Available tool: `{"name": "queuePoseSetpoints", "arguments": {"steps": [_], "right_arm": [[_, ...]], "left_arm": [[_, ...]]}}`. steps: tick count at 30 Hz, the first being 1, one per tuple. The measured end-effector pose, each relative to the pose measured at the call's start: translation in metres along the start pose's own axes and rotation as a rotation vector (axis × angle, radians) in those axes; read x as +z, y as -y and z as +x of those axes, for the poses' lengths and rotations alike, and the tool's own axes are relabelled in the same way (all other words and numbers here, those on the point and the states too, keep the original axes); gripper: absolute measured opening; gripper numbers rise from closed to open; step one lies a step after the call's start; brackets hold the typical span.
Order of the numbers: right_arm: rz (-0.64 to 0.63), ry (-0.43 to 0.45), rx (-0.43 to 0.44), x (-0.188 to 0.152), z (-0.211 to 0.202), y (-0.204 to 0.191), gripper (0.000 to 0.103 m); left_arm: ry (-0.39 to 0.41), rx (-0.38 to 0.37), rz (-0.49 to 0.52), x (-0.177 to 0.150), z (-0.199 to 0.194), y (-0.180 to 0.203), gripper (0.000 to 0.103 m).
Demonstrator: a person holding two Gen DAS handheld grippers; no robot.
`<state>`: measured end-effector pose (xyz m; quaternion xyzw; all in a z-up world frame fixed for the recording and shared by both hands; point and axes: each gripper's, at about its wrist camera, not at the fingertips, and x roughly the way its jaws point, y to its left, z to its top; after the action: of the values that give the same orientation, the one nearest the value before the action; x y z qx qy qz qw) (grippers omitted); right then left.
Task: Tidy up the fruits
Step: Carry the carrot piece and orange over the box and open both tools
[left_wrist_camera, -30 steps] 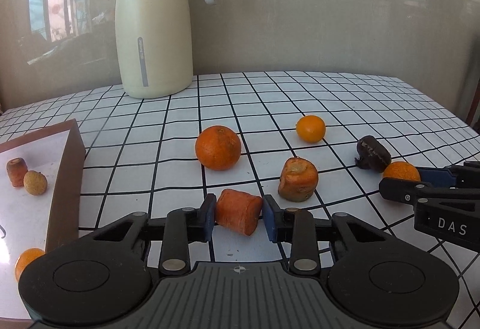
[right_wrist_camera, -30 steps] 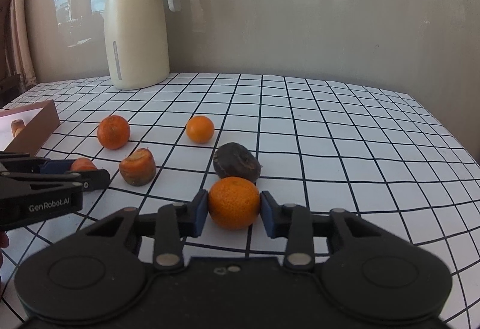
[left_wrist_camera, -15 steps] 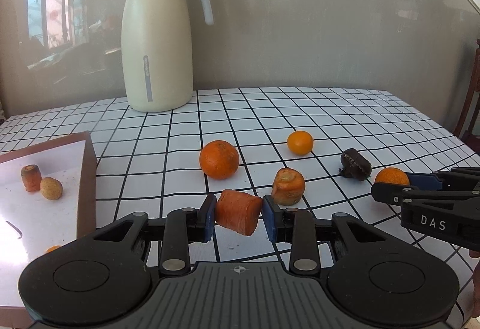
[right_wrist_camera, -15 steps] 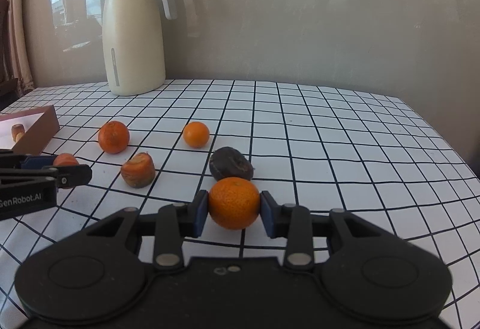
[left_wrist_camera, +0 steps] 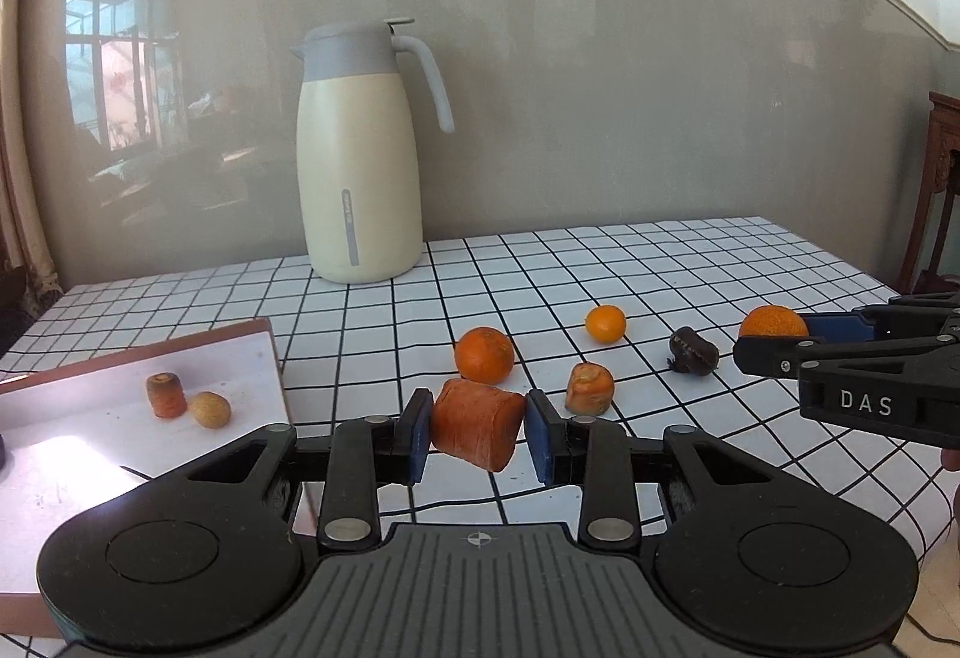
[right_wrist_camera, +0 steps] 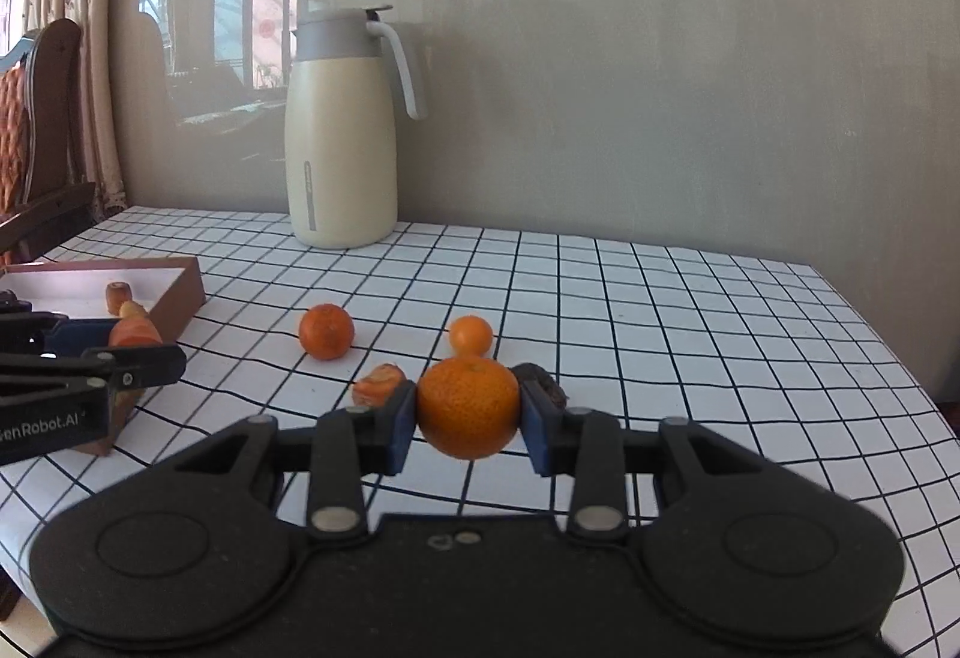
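My left gripper (left_wrist_camera: 478, 436) is shut on an orange carrot chunk (left_wrist_camera: 476, 431) and holds it above the table, just right of the brown box (left_wrist_camera: 108, 454). The box holds a small carrot piece (left_wrist_camera: 166, 394) and a yellowish fruit (left_wrist_camera: 210, 409). My right gripper (right_wrist_camera: 468, 412) is shut on a mandarin (right_wrist_camera: 468, 409), held above the table. On the table lie a large orange (left_wrist_camera: 483, 354), a small orange (left_wrist_camera: 605, 323), a carrot stub (left_wrist_camera: 590, 388) and a dark wrinkled fruit (left_wrist_camera: 694, 352).
A cream thermos jug (left_wrist_camera: 360, 159) stands at the back of the checked tablecloth (left_wrist_camera: 600, 262), against the grey wall. A wooden chair (right_wrist_camera: 36, 129) stands off the table's left edge in the right wrist view. The table's right edge (right_wrist_camera: 900, 358) is near.
Both grippers have risen from the table with their loads. The left one has also shifted toward the box, which now shows more fully.
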<state>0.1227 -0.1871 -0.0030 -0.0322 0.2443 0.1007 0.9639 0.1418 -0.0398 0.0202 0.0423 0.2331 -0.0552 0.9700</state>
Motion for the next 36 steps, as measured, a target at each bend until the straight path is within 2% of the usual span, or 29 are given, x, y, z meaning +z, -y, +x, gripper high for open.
{"name": "queuePoseSetpoints", "arguments": {"steps": [3, 8, 13, 22, 36], "right_arm": [[-0.031, 0.011, 0.022, 0.002, -0.009, -0.012, 0.028], [-0.064, 0.010, 0.080, 0.004, -0.015, -0.027, 0.028], [-0.098, 0.053, 0.161, 0.010, -0.025, -0.044, 0.028], [-0.205, 0.064, 0.304, 0.015, -0.027, -0.094, 0.028], [-0.259, 0.081, 0.424, 0.020, -0.023, -0.154, 0.028]], "left_arm": [[0.023, 0.027, 0.003, -0.004, -0.014, -0.011, 0.033], [0.008, 0.067, 0.015, -0.017, -0.029, -0.029, 0.033], [0.026, 0.107, 0.035, -0.022, -0.048, -0.045, 0.033], [0.034, 0.171, -0.021, -0.037, -0.075, -0.085, 0.033], [0.027, 0.312, -0.124, -0.061, -0.103, -0.152, 0.033]]}}
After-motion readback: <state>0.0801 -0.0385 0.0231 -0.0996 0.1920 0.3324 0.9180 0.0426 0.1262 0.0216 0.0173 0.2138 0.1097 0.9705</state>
